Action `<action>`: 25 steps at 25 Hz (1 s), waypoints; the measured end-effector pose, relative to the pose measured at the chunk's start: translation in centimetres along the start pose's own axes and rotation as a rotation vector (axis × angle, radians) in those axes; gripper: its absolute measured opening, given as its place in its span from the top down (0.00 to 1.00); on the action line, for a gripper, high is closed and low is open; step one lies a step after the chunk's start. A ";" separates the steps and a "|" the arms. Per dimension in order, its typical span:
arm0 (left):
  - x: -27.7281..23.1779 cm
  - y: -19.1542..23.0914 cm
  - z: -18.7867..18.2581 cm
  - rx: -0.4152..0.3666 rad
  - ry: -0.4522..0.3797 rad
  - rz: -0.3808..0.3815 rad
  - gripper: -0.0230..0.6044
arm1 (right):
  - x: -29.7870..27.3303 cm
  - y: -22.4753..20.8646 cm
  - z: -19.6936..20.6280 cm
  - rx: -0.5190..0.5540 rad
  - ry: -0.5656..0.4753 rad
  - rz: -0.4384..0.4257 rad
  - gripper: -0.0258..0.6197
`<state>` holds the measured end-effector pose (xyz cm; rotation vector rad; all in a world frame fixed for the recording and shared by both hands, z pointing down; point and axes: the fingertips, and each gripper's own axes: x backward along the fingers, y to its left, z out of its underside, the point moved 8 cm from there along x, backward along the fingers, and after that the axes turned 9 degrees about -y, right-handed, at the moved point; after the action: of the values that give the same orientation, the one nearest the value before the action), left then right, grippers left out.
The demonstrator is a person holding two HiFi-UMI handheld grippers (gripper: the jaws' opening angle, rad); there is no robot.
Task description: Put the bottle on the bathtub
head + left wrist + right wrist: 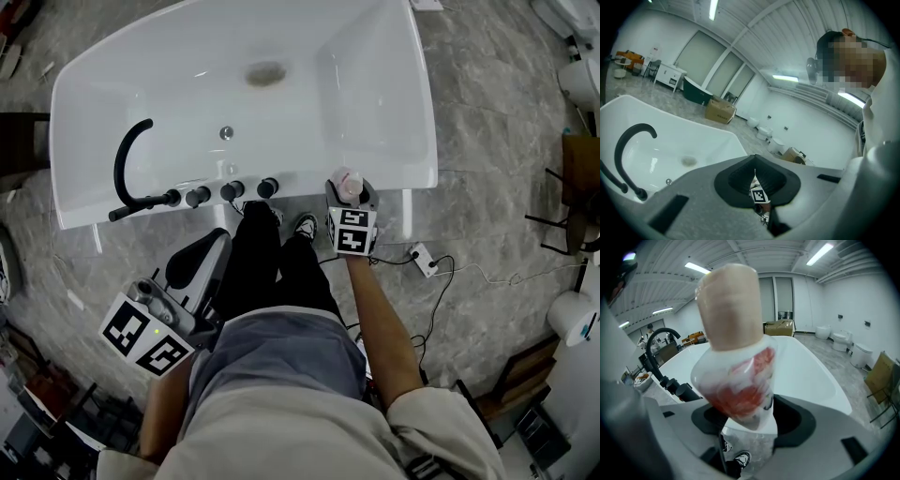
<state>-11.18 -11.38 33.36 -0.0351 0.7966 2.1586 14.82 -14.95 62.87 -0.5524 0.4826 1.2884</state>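
Note:
A small white bottle (736, 376) with a red pattern and a pale cap stands upright between the jaws of my right gripper (740, 420), which is shut on it. In the head view the bottle (349, 183) and right gripper (351, 199) hang just in front of the white bathtub's (412, 173) near rim, at its right end. My left gripper (187, 272) is held low beside the person's left leg, away from the tub. Its jaws (754, 185) are shut with nothing between them.
A black curved faucet (127, 164) and a row of black knobs (232, 190) sit on the tub's near rim at the left. The drain (265, 73) lies in the basin. A power strip with cable (422, 258) lies on the marble floor at right. The person's shoes (306, 225) stand beside the tub.

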 end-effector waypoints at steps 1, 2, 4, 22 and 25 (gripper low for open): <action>-0.1 -0.3 0.1 0.001 -0.002 0.004 0.95 | 0.3 -0.2 0.0 -0.013 0.010 -0.004 0.54; -0.2 -0.6 0.2 0.004 -0.003 0.009 0.95 | 0.6 -0.4 0.0 -0.027 0.017 -0.008 0.54; -0.3 -0.7 0.4 0.009 0.000 0.020 0.95 | 1.2 -0.7 0.0 -0.050 0.024 -0.018 0.54; 0.3 -1.9 3.3 0.033 0.010 0.114 0.95 | 7.2 0.2 -0.7 -0.089 0.056 -0.128 0.70; 0.2 -2.6 4.2 0.030 0.019 0.137 0.95 | 9.1 0.1 -1.4 -0.079 0.052 -0.160 0.71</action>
<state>-8.50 -7.69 35.23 0.0148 0.8644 2.2773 16.61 -8.91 56.12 -0.6789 0.4234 1.1462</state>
